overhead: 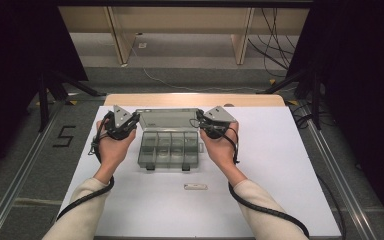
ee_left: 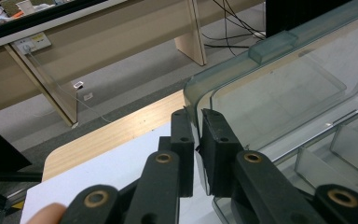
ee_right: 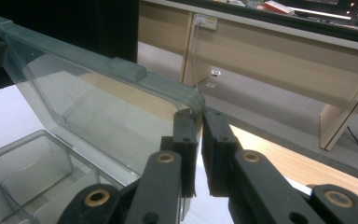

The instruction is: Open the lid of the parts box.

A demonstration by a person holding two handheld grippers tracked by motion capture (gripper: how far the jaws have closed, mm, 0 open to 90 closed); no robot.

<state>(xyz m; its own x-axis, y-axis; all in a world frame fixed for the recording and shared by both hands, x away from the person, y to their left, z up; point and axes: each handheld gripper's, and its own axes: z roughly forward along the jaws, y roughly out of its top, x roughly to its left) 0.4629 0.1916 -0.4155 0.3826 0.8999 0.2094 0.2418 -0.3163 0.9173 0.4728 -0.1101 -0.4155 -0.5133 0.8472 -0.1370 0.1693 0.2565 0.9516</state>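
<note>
At table centre sits the clear compartment box (overhead: 170, 148), lid (overhead: 169, 119) raised and tilted back. Left gripper (ee_left: 196, 135) is clamped on the lid's left corner, right gripper (ee_right: 199, 135) on its right corner, jaws nearly together on the thin edge. Step looks like swinging the lid, open or shut I can't tell. Next move needs both hands pivoting evenly about the hinge, else it twists. Small white piece (overhead: 195, 186) lies near the front.

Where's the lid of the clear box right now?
In the high view the lid stands open behind the box's compartments, its far corners pinched by the left gripper and right gripper.
</note>
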